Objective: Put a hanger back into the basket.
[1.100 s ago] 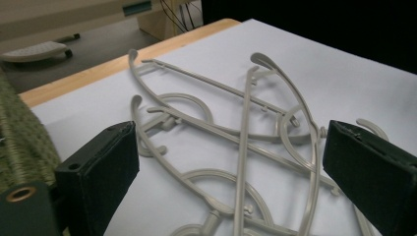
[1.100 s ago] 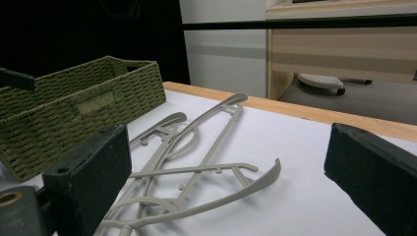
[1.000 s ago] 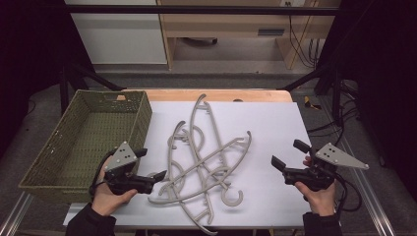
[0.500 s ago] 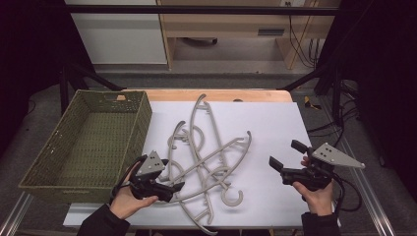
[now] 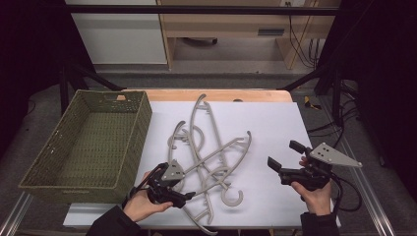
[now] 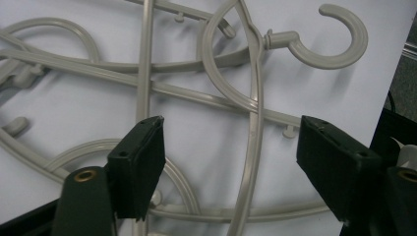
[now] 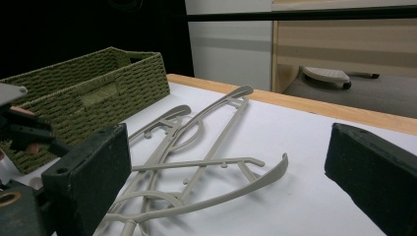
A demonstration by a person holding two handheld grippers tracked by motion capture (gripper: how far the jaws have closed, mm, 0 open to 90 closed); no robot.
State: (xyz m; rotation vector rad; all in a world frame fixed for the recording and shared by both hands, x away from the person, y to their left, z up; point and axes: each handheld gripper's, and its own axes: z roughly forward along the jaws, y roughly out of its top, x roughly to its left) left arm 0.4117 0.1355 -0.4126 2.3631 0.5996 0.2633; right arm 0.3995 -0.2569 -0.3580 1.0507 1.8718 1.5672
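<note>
Several grey plastic hangers [image 5: 209,155] lie tangled on the white tabletop [image 5: 275,123]. My left gripper [image 5: 186,191] is at the lower left edge of the pile, open. In the left gripper view its jaws [image 6: 231,147] straddle one thin hanger arm [image 6: 254,142] without touching it, and a hanger hook [image 6: 339,44] lies beyond. My right gripper [image 5: 285,155] hovers open over bare table to the right of the pile. In the right gripper view the hangers [image 7: 196,142] lie ahead of its wide-apart jaws [image 7: 231,172].
A green woven basket [image 5: 142,123] with nothing visible inside stands at the table's left, close to my left hand; it also shows as the basket [image 7: 98,93] in the right gripper view. A wooden strip [image 5: 216,96] edges the table's far side.
My left gripper has moved right, from beside the basket to the near left edge of the hanger pile. The right gripper has barely shifted.
</note>
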